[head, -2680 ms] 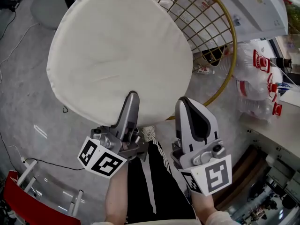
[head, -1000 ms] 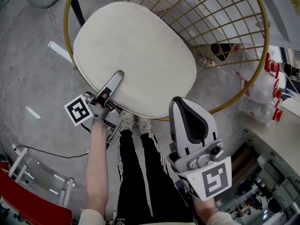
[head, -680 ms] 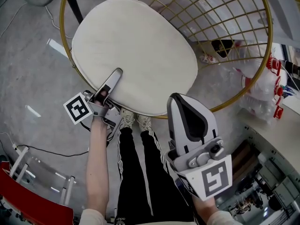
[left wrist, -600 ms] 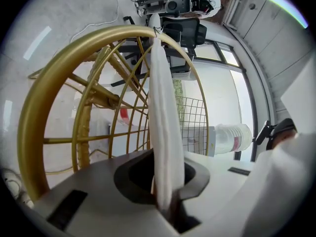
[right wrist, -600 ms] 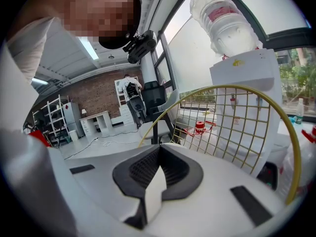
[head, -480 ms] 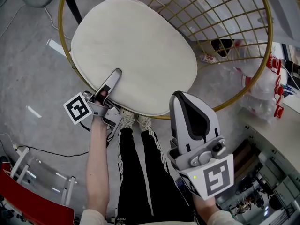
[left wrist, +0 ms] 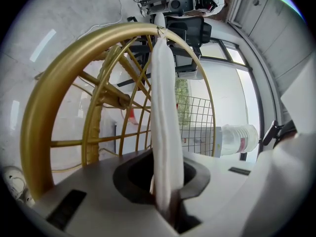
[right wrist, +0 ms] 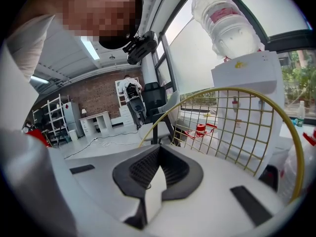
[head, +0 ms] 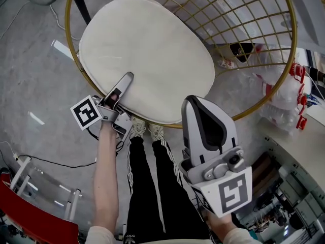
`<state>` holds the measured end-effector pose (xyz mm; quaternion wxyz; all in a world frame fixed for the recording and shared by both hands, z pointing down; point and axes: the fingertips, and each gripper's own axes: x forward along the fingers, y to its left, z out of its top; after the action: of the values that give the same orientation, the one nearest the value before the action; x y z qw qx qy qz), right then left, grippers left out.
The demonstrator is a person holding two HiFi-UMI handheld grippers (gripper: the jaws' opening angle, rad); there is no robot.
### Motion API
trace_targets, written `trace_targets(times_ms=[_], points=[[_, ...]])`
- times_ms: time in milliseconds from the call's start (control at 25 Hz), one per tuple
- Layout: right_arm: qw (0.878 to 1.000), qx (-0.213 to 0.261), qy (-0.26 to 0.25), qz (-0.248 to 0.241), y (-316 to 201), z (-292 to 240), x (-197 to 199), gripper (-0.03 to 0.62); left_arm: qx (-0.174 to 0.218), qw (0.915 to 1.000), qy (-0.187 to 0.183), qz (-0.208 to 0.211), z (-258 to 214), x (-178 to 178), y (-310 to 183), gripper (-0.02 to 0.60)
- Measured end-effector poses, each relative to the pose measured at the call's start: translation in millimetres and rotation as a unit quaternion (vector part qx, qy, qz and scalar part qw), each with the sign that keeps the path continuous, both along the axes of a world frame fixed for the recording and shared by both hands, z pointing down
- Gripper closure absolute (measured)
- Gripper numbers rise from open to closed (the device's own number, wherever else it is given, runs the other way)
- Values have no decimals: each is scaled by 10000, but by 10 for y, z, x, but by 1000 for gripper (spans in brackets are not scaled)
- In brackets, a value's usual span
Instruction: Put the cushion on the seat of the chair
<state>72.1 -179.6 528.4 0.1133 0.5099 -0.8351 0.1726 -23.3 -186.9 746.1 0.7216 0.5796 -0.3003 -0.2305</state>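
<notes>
A cream oval cushion lies on the seat of the gold wire chair. My left gripper reaches over the cushion's near left edge. In the left gripper view the cushion's edge stands upright between the jaws, still pinched at their base while the jaws are opening, with the chair's gold rim behind it. My right gripper hangs higher up, nearer the camera and off the cushion's near right edge. It is shut with nothing in it.
The person's legs in black trousers stand just in front of the chair. Clear bags with red-capped bottles lie to the right. A red frame and a black cable are at the lower left. A water dispenser stands behind the chair.
The cushion, earlier held up close to me by both grippers, now rests on the chair seat. The right gripper has come off it. In the last second the left gripper's marker cube tilted slightly.
</notes>
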Motion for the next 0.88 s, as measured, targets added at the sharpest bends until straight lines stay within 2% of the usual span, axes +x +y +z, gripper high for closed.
trace_targets(times_ms=[240, 400, 600, 880], points=[[9998, -122, -183, 20, 53, 7, -30, 579, 151, 9999, 52, 18, -28, 1, -5, 520], [9999, -4, -102, -23, 41, -12, -7, 579, 188, 9996, 145, 124, -55, 20, 6, 464], [9998, 56, -156, -61, 52, -55, -26, 579, 197, 9993, 325, -48, -87, -7, -5, 441], [9996, 101, -200, -173, 141, -112, -111, 579, 165, 9993, 287, -201, -122, -141, 3, 434]])
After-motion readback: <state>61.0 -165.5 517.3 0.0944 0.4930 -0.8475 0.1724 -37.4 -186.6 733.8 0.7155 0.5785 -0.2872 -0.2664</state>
